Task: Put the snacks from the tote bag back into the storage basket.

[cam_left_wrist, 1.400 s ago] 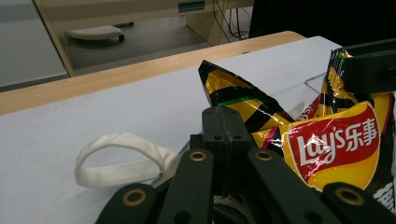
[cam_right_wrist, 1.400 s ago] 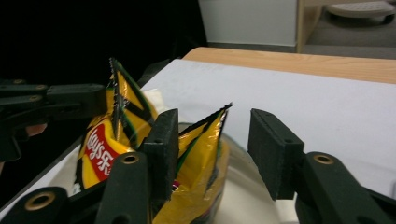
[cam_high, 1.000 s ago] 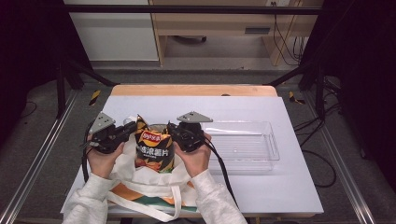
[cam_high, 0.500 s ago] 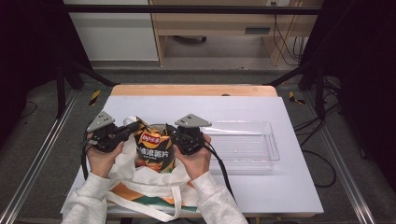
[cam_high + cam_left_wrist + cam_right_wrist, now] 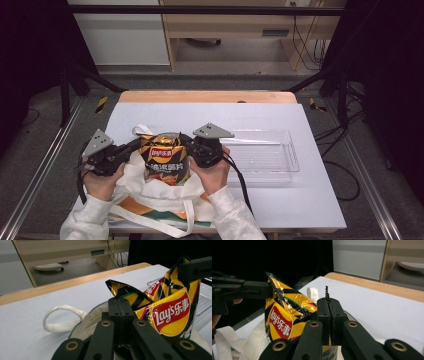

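Lay's chip bag (image 5: 165, 159) stands upright at frame centre between your hand-held grippers, left (image 5: 131, 148) and right (image 5: 188, 146), each pinching a top corner.

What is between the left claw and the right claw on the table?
In the high view, the chips bag stands between the left claw and the right claw, in the mouth of the tote. Each claw pinches a top corner.

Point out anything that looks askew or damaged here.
No damage or spill. The yellow-and-black Lay's crisp bag stands half out of the white cloth tote bag, its top corners pinched by the left gripper and right gripper.
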